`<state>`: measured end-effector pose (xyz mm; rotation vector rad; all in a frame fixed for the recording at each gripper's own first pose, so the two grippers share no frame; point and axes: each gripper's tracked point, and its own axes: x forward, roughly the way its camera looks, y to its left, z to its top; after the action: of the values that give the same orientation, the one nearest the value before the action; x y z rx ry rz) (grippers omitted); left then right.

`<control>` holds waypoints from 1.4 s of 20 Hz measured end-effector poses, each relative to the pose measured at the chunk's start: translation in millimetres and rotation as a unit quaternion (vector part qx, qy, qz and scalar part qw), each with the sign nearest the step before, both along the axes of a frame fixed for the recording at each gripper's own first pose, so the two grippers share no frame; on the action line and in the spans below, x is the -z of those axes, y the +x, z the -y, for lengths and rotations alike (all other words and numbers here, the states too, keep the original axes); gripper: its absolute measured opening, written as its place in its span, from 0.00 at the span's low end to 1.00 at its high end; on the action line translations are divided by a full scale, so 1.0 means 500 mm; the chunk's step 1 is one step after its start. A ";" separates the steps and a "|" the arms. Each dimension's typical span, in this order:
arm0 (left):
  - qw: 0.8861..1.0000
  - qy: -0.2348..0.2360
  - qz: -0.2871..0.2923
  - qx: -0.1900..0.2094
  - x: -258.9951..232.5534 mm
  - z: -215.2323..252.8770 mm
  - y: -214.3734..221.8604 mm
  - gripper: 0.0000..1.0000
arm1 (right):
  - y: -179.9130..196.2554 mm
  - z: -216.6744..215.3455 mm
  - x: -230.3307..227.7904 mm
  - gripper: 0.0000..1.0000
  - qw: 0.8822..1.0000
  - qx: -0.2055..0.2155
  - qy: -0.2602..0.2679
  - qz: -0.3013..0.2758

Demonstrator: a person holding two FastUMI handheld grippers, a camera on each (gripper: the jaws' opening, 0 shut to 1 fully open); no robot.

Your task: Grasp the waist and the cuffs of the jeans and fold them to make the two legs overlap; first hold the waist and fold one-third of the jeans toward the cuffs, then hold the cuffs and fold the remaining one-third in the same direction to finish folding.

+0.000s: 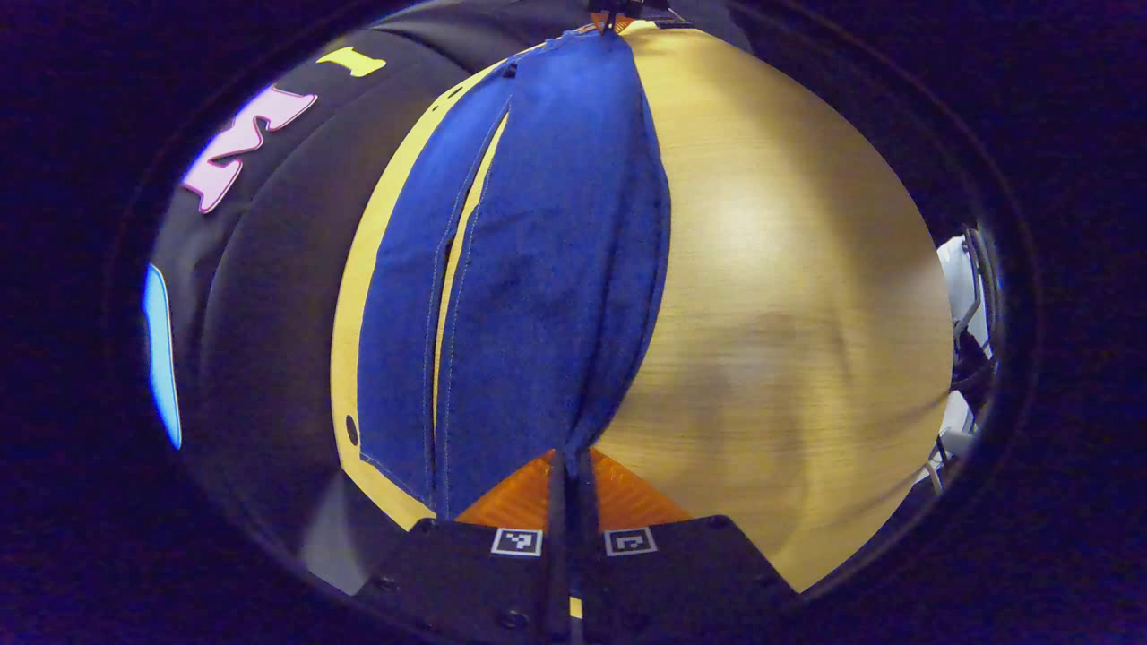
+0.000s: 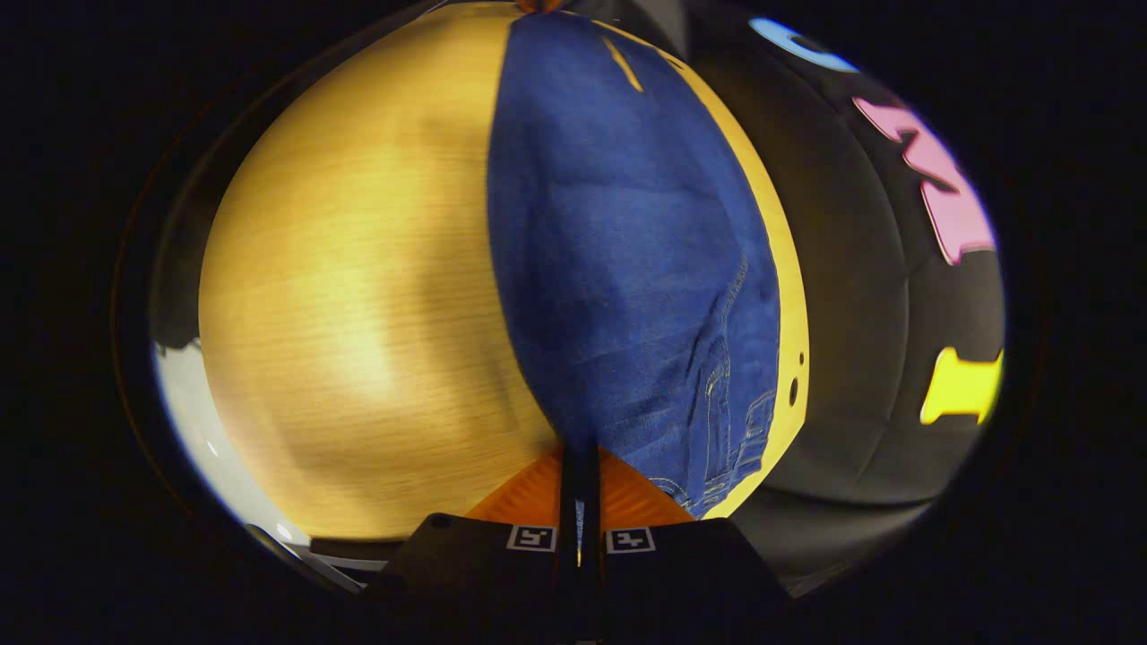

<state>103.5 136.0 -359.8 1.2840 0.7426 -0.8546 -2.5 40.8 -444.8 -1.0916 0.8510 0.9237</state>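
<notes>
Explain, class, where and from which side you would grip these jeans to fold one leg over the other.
Grip the jeans at both ends of the near long edge, as the left gripper does at the cuffs and the right gripper at the waist. Held that way, the cloth stretches taut between them above the table.

The jeans (image 1: 547, 269) hide much tabletop (image 1: 789, 296) (wood grain blurred).

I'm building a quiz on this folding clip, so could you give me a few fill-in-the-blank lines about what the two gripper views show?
1. The jeans lie on a ____ table.
2. The left gripper is shut on the end where the two ____ show apart.
3. The right gripper is ____ on the jeans.
4. The gripper fingers are ____ in colour.

Missing words: wooden; legs; shut; orange
</notes>
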 end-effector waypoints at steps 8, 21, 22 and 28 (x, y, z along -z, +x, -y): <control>0.999 -0.038 0.017 -0.022 -0.101 0.010 0.061 0.07 | 0.106 -0.007 -0.177 0.05 0.986 0.116 0.097 0.074; 0.963 -0.145 0.017 -0.227 -0.241 0.041 0.431 0.07 | 0.533 -0.019 -0.203 0.05 0.944 0.242 0.153 0.161; 0.965 -0.130 0.021 -0.225 -0.235 0.040 0.462 0.07 | 0.556 -0.021 -0.185 0.05 0.946 0.243 0.148 0.158; 0.972 -0.064 -0.018 -0.227 -0.168 0.020 0.524 0.07 | 0.610 -0.040 -0.047 0.05 0.959 0.239 0.100 0.112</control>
<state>365.3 126.0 -275.9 0.9326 0.9485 -0.5421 302.5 60.6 -421.5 -0.7477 0.7673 0.4585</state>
